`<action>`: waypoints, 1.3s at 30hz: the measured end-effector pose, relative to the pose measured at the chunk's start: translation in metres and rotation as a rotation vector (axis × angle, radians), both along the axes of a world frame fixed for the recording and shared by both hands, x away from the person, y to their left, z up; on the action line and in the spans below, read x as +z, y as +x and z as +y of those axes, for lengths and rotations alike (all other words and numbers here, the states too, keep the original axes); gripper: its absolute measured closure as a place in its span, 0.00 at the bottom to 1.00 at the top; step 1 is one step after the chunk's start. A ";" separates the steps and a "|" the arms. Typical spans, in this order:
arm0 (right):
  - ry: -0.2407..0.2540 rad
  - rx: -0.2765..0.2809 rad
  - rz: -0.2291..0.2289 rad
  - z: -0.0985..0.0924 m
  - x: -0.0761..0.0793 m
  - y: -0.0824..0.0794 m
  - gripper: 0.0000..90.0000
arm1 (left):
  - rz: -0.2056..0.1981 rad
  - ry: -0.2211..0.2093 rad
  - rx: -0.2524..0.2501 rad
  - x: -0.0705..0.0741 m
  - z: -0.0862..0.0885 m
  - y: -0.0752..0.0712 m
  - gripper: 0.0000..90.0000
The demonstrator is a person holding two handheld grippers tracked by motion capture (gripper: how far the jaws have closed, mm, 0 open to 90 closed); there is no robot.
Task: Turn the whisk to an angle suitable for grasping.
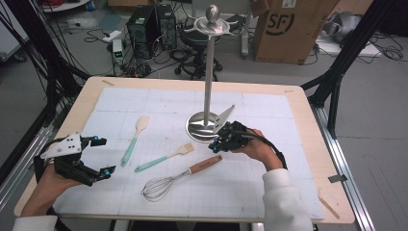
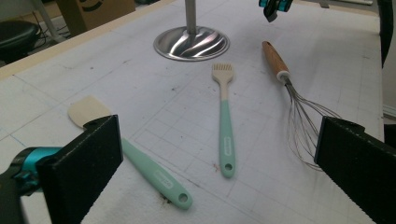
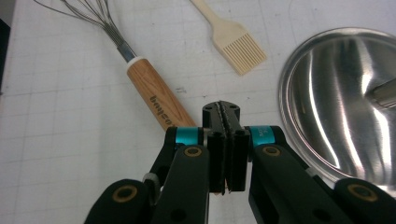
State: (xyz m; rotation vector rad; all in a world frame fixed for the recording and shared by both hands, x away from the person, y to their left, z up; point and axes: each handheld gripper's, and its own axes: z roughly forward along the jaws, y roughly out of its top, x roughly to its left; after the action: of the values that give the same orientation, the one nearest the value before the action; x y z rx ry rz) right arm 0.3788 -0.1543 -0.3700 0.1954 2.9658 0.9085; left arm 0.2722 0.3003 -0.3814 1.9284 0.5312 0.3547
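My right hand-held gripper (image 3: 226, 140) has its jaws pressed together on nothing, just past the whisk (image 1: 180, 178) handle at frame centre; lowered like this it would shove the handle aside. Left hand-held gripper (image 1: 98, 156) gapes wide. I count one whisk, one spatula (image 1: 134, 139), one brush (image 1: 166, 157), one stand (image 1: 209, 72).

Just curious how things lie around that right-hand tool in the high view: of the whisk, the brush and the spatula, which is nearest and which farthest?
From the right tool, shut and empty:
1. Whisk, its wooden handle end just below the tool.
2. Brush, to its left.
3. Spatula, farthest left.
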 end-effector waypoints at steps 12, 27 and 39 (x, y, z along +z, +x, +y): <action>-0.073 0.014 0.033 0.016 -0.022 0.008 0.99 | -0.003 0.000 0.002 0.000 0.001 0.000 0.02; -0.136 0.010 0.069 0.021 -0.035 0.007 0.99 | 0.005 0.013 0.006 -0.002 0.002 -0.001 0.02; -0.124 0.007 0.049 0.009 -0.033 0.004 0.99 | 0.008 0.012 0.008 -0.003 0.002 0.000 0.02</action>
State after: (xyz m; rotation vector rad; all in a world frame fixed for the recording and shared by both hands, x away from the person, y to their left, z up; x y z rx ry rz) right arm 0.3831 -0.1456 -0.4035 0.2066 3.0571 0.7282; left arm 0.2719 0.3019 -0.3844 1.9406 0.5432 0.3565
